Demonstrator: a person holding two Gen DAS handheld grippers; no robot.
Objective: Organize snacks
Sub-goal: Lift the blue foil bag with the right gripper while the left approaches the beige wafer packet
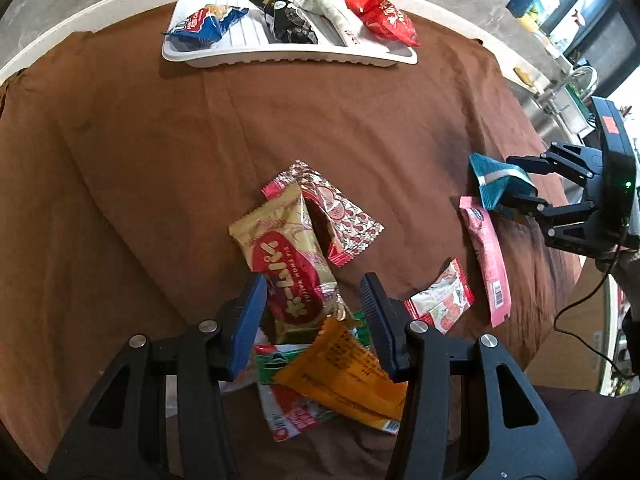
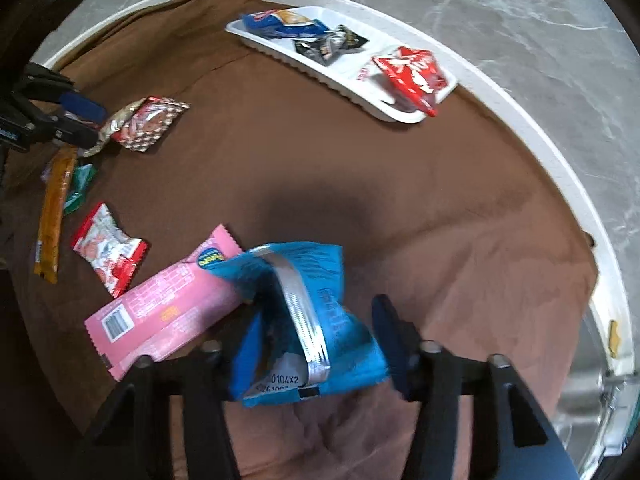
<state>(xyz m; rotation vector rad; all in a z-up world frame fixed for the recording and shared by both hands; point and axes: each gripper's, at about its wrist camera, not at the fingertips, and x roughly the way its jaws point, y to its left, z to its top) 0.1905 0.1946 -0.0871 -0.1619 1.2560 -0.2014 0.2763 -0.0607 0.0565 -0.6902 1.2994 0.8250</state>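
While the crinkled teal-blue foil snack bag (image 2: 298,320) was held between the blue-padded fingers (image 2: 246,354) of the right gripper (image 2: 316,344), the hold looked shallow: the bag was pinched near one bottom corner, its silver seam twisted and its bulk tilted out ahead of the pads, so it could be judged liable to swivel or slip out during a carry to the white ribbed plastic tray (image 1: 224,60) at the far side of the brown-clothed bench (image 1: 160,152). A corner of the long pink wrapped bar (image 2: 168,300) was lying against the bag, and it might be dragged along. The left gripper (image 1: 314,312) was held with its fingers apart above the gold-and-red wafer packet (image 1: 288,264), nothing being clamped; that packet overlapped a silver-and-red patterned wrapper (image 1: 344,216) and an orange sachet (image 1: 348,376), so two items could be caught at once. Four snacks were already crowded in the tray, and a careless drop could be expected to land on them.
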